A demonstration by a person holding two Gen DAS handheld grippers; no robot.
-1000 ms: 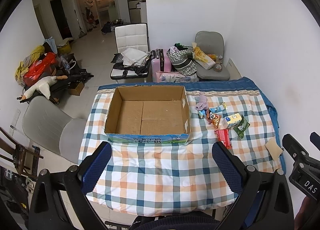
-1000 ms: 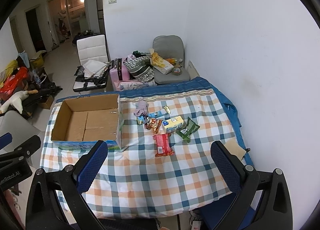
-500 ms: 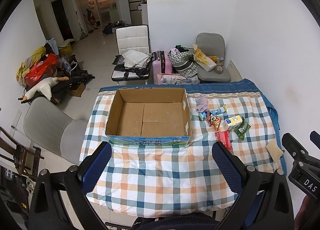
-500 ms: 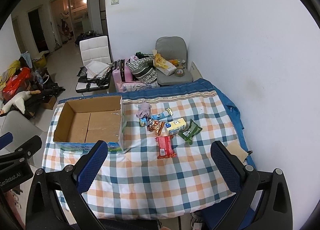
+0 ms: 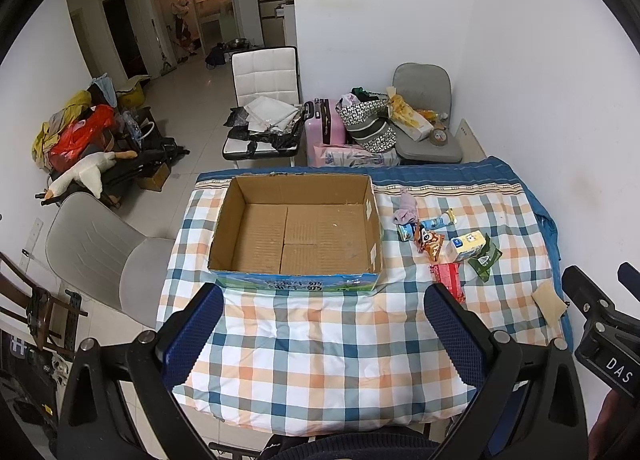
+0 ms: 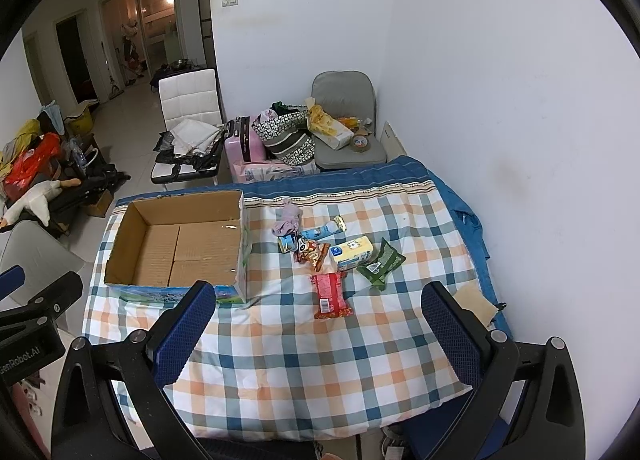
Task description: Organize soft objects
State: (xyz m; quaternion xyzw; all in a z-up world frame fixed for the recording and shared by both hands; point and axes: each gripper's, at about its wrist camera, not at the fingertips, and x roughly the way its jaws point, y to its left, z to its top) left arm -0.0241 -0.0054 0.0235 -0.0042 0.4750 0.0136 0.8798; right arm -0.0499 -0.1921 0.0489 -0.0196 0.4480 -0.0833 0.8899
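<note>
The left gripper (image 5: 322, 324) hangs above the near edge of the desk (image 5: 320, 360), its fingers (image 5: 192, 334) spread wide and holding nothing. The right gripper (image 6: 316, 324) hangs likewise, fingers (image 6: 182, 332) spread and empty. A box (image 6: 176, 244) sits open on the checked cloth (image 6: 300, 360), on the left. Just right of it lies a cluster: a lilac sock (image 6: 287, 220) at the far end, touching snack packets (image 6: 316, 252), with a yellow pack (image 6: 352, 252), a green pouch (image 6: 380, 262) and a red packet (image 6: 330, 294) nearer. A tan pad (image 6: 476, 300) lies apart at the right edge.
</note>
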